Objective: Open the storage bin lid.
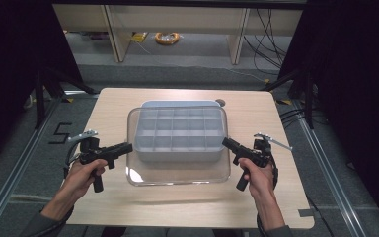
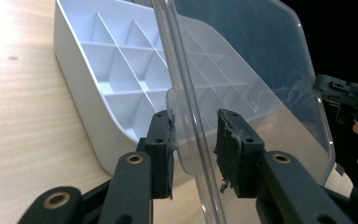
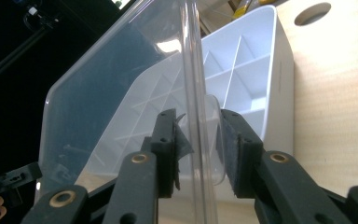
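Both claws, left claw (image 1: 128, 147) and right claw (image 1: 225, 142), are clamping the clear lid's (image 1: 177, 174) side tabs; it is looking light, stiff, slippery above the divided bin (image 1: 177, 148).

Lab, black curtains (image 1: 355, 74), floor rails (image 1: 15, 168), loose cables (image 1: 269, 34)

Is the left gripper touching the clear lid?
Touching. In the left gripper view, the left gripper has both pads closed on the tab of the clear lid.
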A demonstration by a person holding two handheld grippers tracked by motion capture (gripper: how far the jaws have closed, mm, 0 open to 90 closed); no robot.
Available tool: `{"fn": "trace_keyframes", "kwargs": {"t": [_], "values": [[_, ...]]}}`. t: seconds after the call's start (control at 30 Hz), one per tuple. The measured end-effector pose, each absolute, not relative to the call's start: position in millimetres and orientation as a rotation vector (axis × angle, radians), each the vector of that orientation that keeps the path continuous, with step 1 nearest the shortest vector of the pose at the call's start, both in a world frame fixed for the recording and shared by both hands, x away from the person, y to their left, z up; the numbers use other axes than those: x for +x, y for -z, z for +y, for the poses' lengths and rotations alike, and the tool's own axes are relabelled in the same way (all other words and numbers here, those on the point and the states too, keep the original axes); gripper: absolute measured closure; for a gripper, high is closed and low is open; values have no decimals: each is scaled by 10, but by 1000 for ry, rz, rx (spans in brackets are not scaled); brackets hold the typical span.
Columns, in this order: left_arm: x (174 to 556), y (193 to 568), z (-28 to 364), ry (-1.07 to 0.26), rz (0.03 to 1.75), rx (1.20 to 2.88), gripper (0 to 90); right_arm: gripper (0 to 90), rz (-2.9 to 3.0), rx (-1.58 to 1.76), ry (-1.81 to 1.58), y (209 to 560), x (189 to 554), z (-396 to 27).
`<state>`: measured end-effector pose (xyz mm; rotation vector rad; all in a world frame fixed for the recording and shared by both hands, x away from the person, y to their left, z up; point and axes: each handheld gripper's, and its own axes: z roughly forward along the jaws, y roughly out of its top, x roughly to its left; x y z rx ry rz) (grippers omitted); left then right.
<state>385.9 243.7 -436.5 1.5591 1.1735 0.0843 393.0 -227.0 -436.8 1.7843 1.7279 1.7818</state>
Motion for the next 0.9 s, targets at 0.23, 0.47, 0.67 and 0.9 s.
{"fn": "trace_keyframes", "kwargs": {"t": [0.23,0.47,0.67,0.9], "values": [[3695,4463,2422,-78,1178,1574,655,685,1749,1827,-1753,4521,3765,-2288],[3612,4552,2439,-67,1187,1577,653,684,1776,1822,-1738,4583,3689,-2268],[3546,4604,2464,-65,1200,1590,649,682,1798,1805,-1731,4651,3630,-2253],[3443,4654,2482,-54,1205,1601,639,681,1809,1821,-1733,4694,3508,-2224]]}}
